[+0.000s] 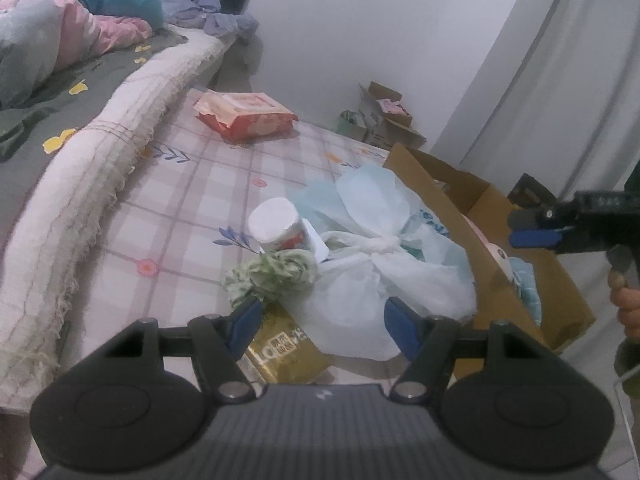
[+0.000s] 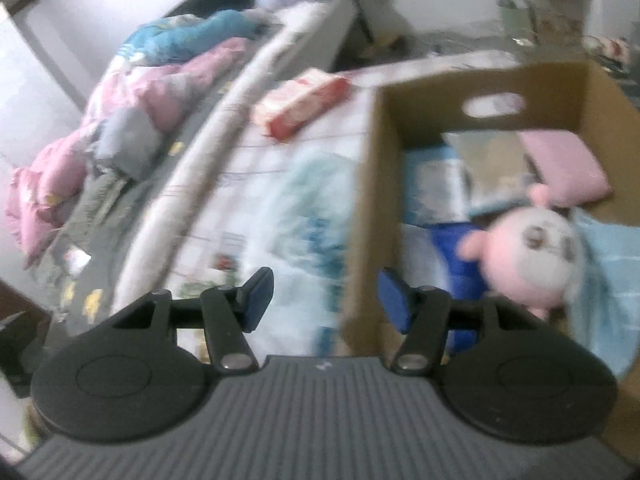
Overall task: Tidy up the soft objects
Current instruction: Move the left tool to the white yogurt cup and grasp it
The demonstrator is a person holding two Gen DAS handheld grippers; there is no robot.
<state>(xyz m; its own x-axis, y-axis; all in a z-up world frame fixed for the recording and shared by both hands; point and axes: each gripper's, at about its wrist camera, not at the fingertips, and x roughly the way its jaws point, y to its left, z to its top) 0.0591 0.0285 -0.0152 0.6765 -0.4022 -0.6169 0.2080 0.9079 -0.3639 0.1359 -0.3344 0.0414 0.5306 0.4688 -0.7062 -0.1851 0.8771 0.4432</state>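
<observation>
The left tongs are standing roughly half open at the lower centre of the left wrist view, gripping nothing; their blue pads are flanking the near edge of a white plastic bag without pressing on it. The right tongs are likewise parted and empty, hanging over the near wall of the cardboard box; this view is blurred, so fine contact cannot be judged. Inside the box, at the right of that frame, a pink plush toy is lying beside a pink cushion and a light blue cloth. Outside it, on the checked mat, a green-and-white knotted cloth is sitting at centre frame, touching a white-lidded jar and resting just above a gold packet. A red tissue pack is lying further off, upper centre. Judgement: the sorting is part done, with a fresh pickup now in hand. The next move appears to call for the left tongs advancing onto the knotted cloth or the bag and closing without dragging the jar.
</observation>
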